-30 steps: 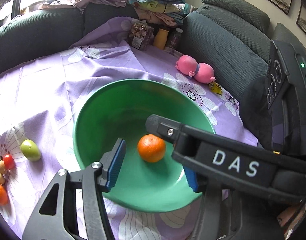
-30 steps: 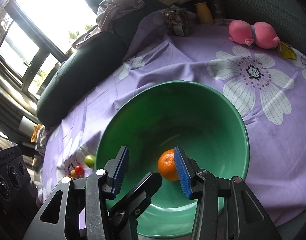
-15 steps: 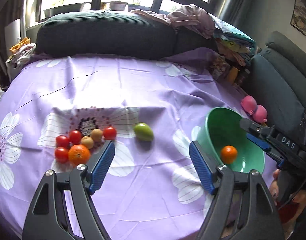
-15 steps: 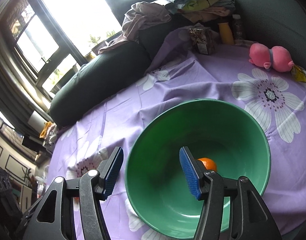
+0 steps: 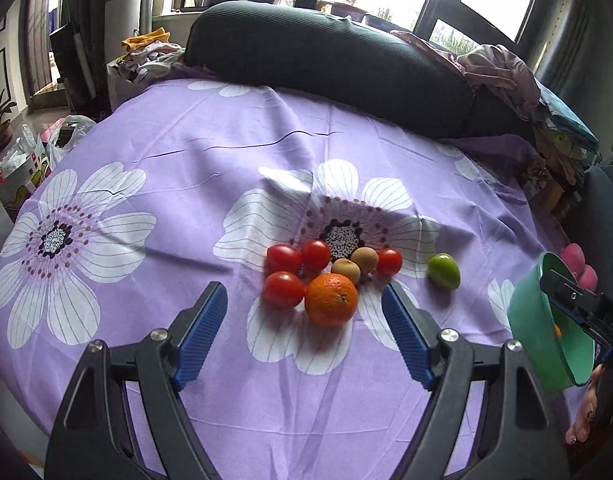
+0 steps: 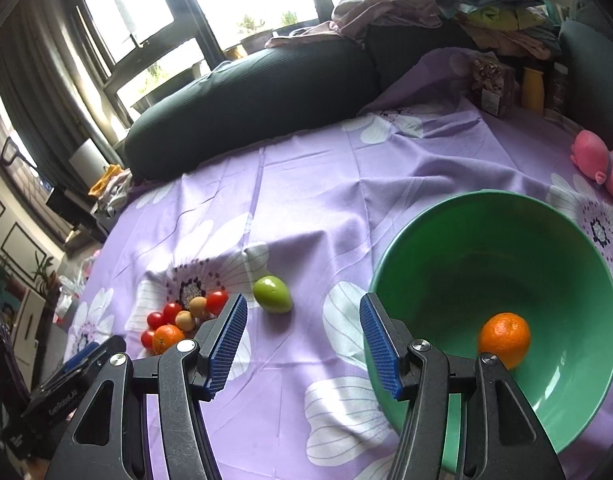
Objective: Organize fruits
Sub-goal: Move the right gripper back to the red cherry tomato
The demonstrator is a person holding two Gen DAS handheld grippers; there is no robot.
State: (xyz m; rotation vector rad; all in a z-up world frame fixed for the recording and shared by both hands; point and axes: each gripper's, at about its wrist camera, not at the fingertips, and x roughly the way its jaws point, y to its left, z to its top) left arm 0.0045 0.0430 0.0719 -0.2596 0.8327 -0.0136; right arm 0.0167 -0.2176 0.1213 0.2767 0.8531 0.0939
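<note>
A green bowl (image 6: 458,248) stands on the purple flowered cloth (image 5: 234,168) and holds one orange (image 6: 503,334). A cluster of fruit lies on the cloth: a big orange (image 5: 331,299), several red tomatoes (image 5: 283,289) and two tan fruits (image 5: 345,270), with a green fruit (image 5: 443,270) apart to the right. My left gripper (image 5: 304,322) is open and empty, just in front of the cluster. My right gripper (image 6: 302,340) is open and empty, left of the bowl, near the green fruit (image 6: 271,299). The bowl shows at the right edge of the left wrist view (image 5: 534,320).
A dark sofa cushion (image 5: 326,52) borders the cloth at the back. A pink plush toy (image 6: 598,164), a yellow bottle (image 6: 533,88) and a snack packet (image 6: 488,84) sit at the far right. Clothes (image 6: 390,0) are piled on the sofa. Bags (image 5: 30,156) stand off the left edge.
My left gripper has swung left from the bowl to the fruit cluster. My right gripper has drawn back out of the bowl and turned left; the orange stays in the bowl.
</note>
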